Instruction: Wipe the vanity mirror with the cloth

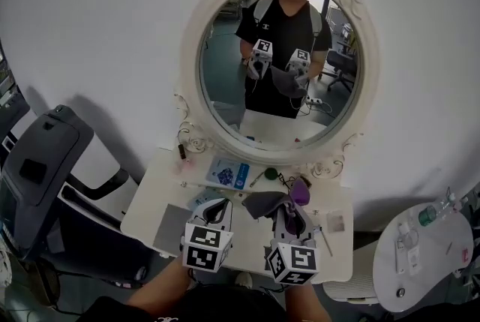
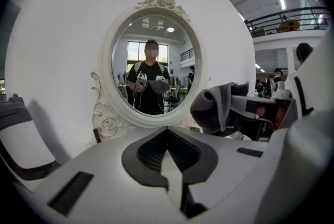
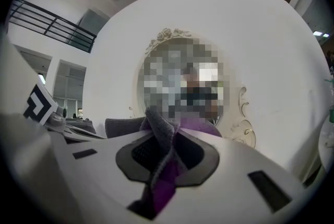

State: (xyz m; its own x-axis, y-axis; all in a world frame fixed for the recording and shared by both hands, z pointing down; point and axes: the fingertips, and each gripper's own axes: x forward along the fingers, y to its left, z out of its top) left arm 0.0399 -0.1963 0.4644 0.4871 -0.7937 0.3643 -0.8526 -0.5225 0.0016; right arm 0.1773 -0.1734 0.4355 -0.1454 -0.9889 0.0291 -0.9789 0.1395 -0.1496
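Observation:
The oval vanity mirror (image 1: 281,58) in its ornate white frame hangs on the wall above the white table and reflects the person holding both grippers. A grey and purple cloth (image 1: 271,202) is bunched over the table, and my right gripper (image 1: 289,214) is shut on it. In the right gripper view the cloth (image 3: 163,157) is pinched between the jaws, with the mirror frame (image 3: 168,34) beyond. My left gripper (image 1: 217,206) hovers beside it at the left, shut and empty. In the left gripper view the mirror (image 2: 151,69) faces me and the cloth (image 2: 216,108) shows at right.
The vanity table (image 1: 161,200) carries a blue packet (image 1: 229,174), a small dark bottle (image 1: 181,151), a green lid (image 1: 271,174) and a grey mat (image 1: 171,227). A grey and black chair (image 1: 45,163) stands at left. A round side table (image 1: 420,253) with bottles is at right.

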